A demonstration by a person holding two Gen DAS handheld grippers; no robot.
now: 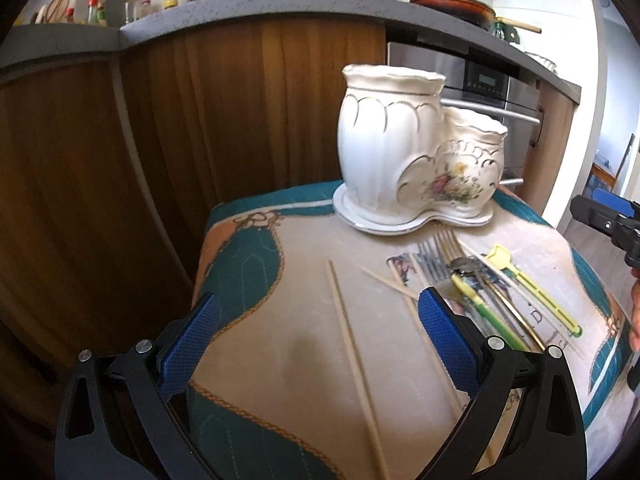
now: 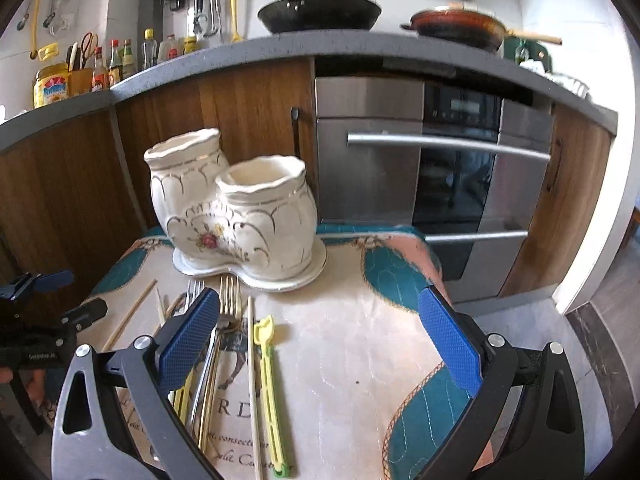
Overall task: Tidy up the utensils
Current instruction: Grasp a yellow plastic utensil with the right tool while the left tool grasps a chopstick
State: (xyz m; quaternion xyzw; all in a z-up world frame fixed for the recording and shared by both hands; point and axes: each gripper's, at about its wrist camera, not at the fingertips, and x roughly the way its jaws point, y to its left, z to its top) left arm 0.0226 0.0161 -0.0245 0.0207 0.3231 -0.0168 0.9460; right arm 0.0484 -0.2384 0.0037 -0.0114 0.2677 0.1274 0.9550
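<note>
Utensils (image 2: 224, 344) laid lengthwise beside one two-pot ceramic holder (image 2: 240, 216), fork tines pointed towards it, left gripper (image 1: 320, 336) and right gripper (image 2: 320, 336) both spread wide, nothing grasped.

1. A home kitchen: a grey countertop (image 2: 280, 46) runs over wooden cabinet fronts (image 2: 248, 104).
2. A built-in steel oven (image 2: 440, 160) sits beneath it.
3. A black pan (image 2: 320, 12) and an orange pan (image 2: 456, 26) rest on top.
4. Sauce bottles (image 2: 116, 64) stand toward the countertop's left end; utensils hang on the wall (image 2: 212, 12).
</note>
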